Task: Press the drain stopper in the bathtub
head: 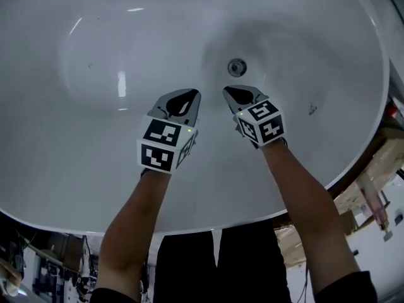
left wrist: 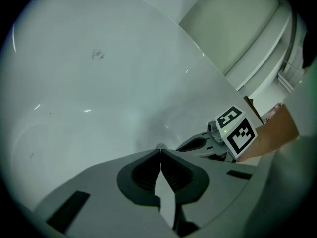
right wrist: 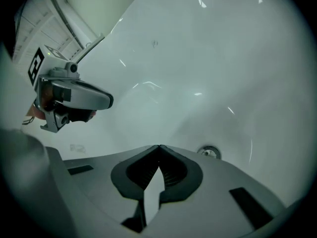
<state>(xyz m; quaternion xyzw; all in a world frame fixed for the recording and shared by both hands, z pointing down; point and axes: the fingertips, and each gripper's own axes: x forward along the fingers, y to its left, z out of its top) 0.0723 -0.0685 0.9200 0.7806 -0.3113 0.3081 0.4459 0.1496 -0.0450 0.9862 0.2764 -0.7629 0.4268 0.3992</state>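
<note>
A round metal drain stopper (head: 237, 67) sits in the floor of a white bathtub (head: 76, 144). Both grippers hang over the tub floor, short of the stopper. My right gripper (head: 225, 91) is the nearer one, its tips just below and left of the stopper, jaws shut and empty. In the right gripper view the stopper (right wrist: 210, 152) peeks out just past the right jaw (right wrist: 159, 147). My left gripper (head: 195, 93) is further left, jaws also shut with nothing held. In the left gripper view only a sliver of the stopper (left wrist: 160, 146) shows at its jaw tips (left wrist: 161, 151).
The tub's rim (head: 353, 163) curves round the near and right sides. Cardboard boxes (head: 369, 188) and clutter lie on the floor outside at right. A small dark mark (head: 312, 110) sits on the tub wall right of the grippers.
</note>
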